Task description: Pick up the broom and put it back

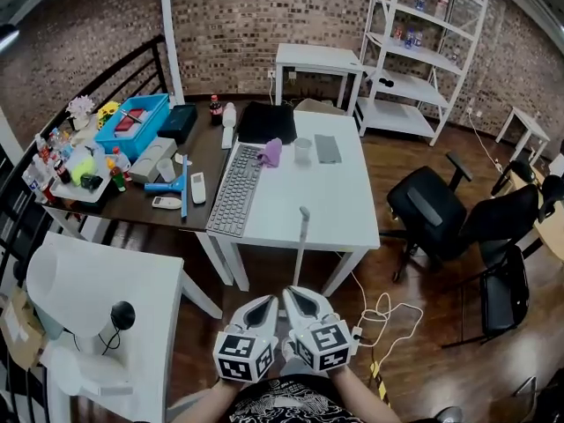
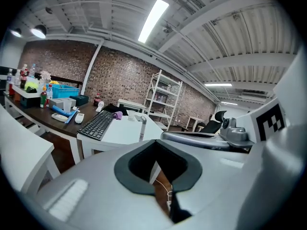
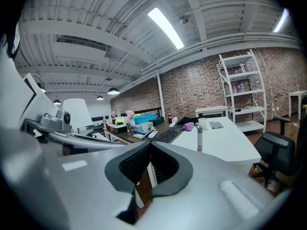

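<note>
Broom handle (image 1: pixel 300 245): lower shaft in head view only.

We are wearing a black top (image 1: pixel 286 405) with white scribbly print on it. Our left gripper (image 1: pixel 262 311) and our right gripper (image 1: pixel 304 305) are both showing smooth, pale grey shells that are narrowing to a point, like two beaks. Each one is carrying a box with black and white square patterns on its sides, the left cube (image 1: pixel 243 357) and the right cube (image 1: pixel 323 346). Dark grey pads (image 2: pixel 189 176) are lining the inner edges of the jaws. In the right gripper view the pads (image 3: pixel 165 169) are showing little ridges. A shiny silver bar (image 2: pixel 235 135) with a round knob is running along the side of a gripper.
</note>
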`<move>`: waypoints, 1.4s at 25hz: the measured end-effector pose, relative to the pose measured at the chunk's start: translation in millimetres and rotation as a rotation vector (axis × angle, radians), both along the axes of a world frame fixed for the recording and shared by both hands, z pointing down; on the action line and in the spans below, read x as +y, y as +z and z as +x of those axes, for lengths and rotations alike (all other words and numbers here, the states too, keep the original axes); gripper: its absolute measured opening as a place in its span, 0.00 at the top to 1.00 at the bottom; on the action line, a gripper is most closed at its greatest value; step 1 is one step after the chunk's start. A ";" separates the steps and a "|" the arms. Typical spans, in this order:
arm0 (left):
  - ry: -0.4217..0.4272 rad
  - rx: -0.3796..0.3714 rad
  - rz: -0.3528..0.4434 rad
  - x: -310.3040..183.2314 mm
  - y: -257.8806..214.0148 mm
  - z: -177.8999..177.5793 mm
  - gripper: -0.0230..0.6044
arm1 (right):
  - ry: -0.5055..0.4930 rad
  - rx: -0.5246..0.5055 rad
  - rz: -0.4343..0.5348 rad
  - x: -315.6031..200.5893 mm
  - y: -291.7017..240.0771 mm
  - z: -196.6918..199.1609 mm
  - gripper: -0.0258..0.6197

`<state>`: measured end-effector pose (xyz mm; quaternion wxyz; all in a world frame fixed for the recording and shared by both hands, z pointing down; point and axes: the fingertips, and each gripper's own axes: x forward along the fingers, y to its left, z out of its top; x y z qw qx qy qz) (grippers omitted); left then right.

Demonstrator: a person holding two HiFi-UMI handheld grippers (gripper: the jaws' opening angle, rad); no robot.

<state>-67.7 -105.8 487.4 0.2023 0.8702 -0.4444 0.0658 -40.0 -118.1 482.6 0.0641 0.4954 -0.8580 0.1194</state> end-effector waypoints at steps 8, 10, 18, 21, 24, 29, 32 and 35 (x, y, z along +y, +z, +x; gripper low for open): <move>-0.017 -0.023 -0.007 -61.6 -1.0 26.2 0.96 | 0.007 -0.001 0.004 -70.7 8.3 38.5 0.93; -0.018 -0.032 -0.006 -74.2 0.7 32.4 0.96 | 0.019 -0.002 0.000 -86.9 13.1 48.9 0.91; -0.029 -0.044 -0.024 -115.9 10.1 53.8 0.96 | 0.034 0.011 -0.020 -133.6 35.1 77.3 0.82; -0.032 -0.049 -0.023 -126.3 12.2 59.2 0.96 | 0.029 0.021 -0.026 -146.6 46.2 81.0 0.78; -0.042 -0.060 -0.026 -133.9 16.0 60.7 0.96 | 0.030 0.016 -0.034 -159.8 55.7 84.2 0.75; -0.085 -0.076 -0.043 -145.8 24.7 52.6 0.96 | 0.021 0.017 -0.052 -181.6 71.9 83.4 0.71; -0.105 -0.079 -0.054 -151.2 29.9 48.8 0.96 | 0.013 0.026 -0.058 -192.4 80.5 83.0 0.69; -0.116 -0.079 -0.063 -155.8 35.9 47.2 0.96 | 0.008 0.030 -0.066 -202.9 87.8 82.9 0.67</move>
